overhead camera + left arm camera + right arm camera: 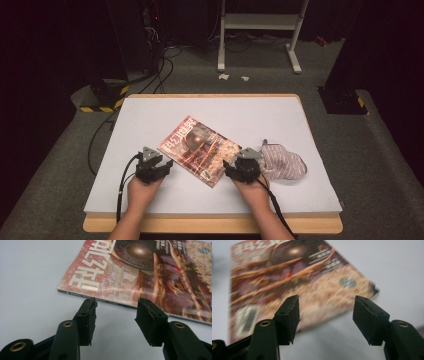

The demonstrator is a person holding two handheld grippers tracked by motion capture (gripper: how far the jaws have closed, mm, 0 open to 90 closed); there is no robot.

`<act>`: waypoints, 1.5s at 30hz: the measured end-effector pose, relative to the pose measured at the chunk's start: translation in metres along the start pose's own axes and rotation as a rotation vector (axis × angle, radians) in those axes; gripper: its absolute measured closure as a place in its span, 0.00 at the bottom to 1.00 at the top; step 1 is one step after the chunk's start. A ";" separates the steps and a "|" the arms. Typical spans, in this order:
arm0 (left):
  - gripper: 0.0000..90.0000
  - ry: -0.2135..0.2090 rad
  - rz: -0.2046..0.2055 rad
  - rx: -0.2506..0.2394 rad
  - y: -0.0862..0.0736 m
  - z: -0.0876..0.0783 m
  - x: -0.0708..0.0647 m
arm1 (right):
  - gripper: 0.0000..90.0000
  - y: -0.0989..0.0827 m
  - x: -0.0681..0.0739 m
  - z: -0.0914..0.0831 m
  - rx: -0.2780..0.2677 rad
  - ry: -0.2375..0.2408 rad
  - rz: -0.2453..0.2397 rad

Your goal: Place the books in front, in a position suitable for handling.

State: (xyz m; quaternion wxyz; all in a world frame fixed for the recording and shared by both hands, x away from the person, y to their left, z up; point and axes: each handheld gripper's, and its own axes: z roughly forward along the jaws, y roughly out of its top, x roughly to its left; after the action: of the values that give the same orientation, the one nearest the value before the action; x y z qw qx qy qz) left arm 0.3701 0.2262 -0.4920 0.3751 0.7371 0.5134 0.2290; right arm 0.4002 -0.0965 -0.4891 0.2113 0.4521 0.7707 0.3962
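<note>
A red magazine (199, 149) with white lettering lies flat and turned at an angle in the middle of the white table cover (150, 115). My left gripper (161, 164) sits at the magazine's left spine edge (100, 300), open, with only the table between its pads. On the other side, my right gripper (231, 166) is open too, its jaws apart just short of the magazine's (312, 287) lower right edge, nothing pressed between them. The magazine's barcode (249, 317) shows at the left of the right gripper view.
A crumpled striped grey cloth (282, 162) lies on the table just right of my right gripper. Beyond the table's far edge are cables (160, 70) and a white metal frame (260, 30) on the floor.
</note>
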 end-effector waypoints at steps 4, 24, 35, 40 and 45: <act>0.52 -0.009 0.009 0.006 -0.005 -0.004 -0.004 | 0.41 0.019 -0.010 0.025 0.013 -0.031 0.020; 0.48 -0.037 0.034 0.021 -0.008 -0.004 -0.012 | 0.37 0.032 -0.017 0.062 0.109 -0.045 0.077; 0.46 -0.043 0.003 0.010 -0.008 -0.008 -0.005 | 0.42 0.000 0.016 0.021 0.102 0.031 -0.001; 0.43 -0.058 -0.012 0.039 -0.009 -0.005 -0.006 | 0.45 -0.018 0.034 -0.002 0.110 0.092 -0.031; 0.42 -0.068 -0.026 0.066 -0.013 -0.003 -0.006 | 0.47 -0.024 0.037 -0.012 0.106 0.121 -0.042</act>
State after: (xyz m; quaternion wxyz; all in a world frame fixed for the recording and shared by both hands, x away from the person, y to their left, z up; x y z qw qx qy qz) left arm 0.3587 0.2239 -0.5000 0.3706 0.7498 0.5170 0.1822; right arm 0.3606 -0.0764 -0.5003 0.1481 0.4218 0.8113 0.3768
